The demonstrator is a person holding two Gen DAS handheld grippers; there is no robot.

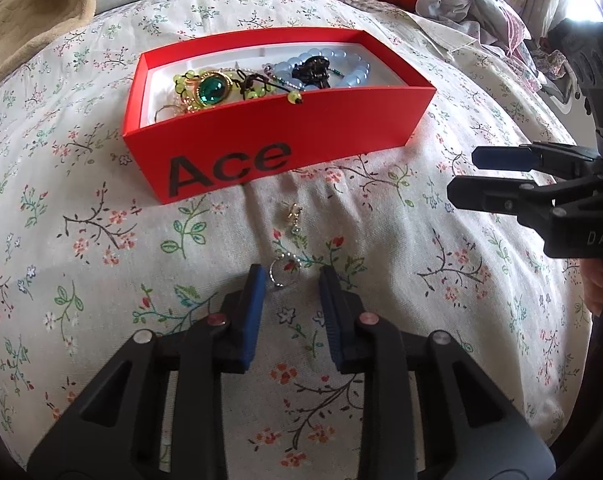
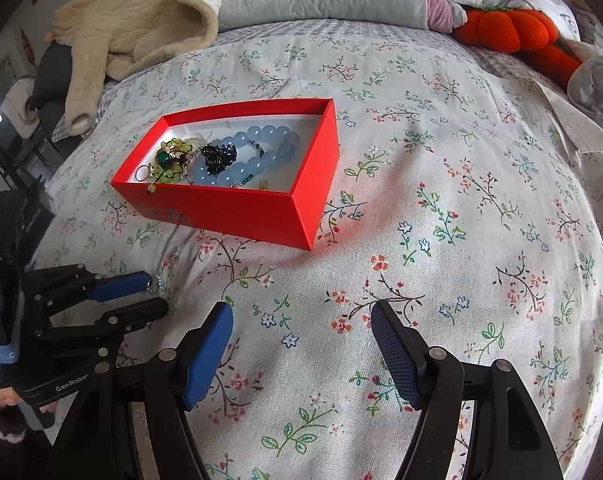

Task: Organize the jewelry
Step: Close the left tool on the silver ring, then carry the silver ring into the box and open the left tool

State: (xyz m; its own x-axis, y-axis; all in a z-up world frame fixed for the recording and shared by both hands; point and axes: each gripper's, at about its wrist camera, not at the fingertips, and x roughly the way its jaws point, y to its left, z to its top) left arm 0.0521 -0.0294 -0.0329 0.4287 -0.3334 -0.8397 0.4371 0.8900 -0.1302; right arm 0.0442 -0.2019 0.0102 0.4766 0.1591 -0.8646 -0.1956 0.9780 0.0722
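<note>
We see a red box [image 1: 285, 136] marked "Ace" resting on a bed covered by a floral quilt [image 1: 101, 240]; inside its white lining lie a pale blue bead bracelet [image 1: 341, 68], a black hair claw [image 1: 313, 72], a green gem brooch in a gold setting [image 1: 211, 89], and yellow-green beads [image 1: 181, 80], one of which hangs over the front rim; from the right wrist view we also make out a thin ring [image 2: 141, 172] at the box's near left corner. Two pieces are outside the box on the quilt: a small gold earring [image 1: 294, 216] lies just in front of the box, and a silver ring [image 1: 282, 274] lies nearer the left gripper [image 1: 291, 280], between the tips of its jaws, which stand open around it without clearly touching it. The right gripper [image 2: 301, 320] hovers over bare quilt, its jaws wide open and holding nothing. At the head of the bed we see a beige blanket [image 2: 141, 28] and an orange plush toy [image 2: 509, 28].
</note>
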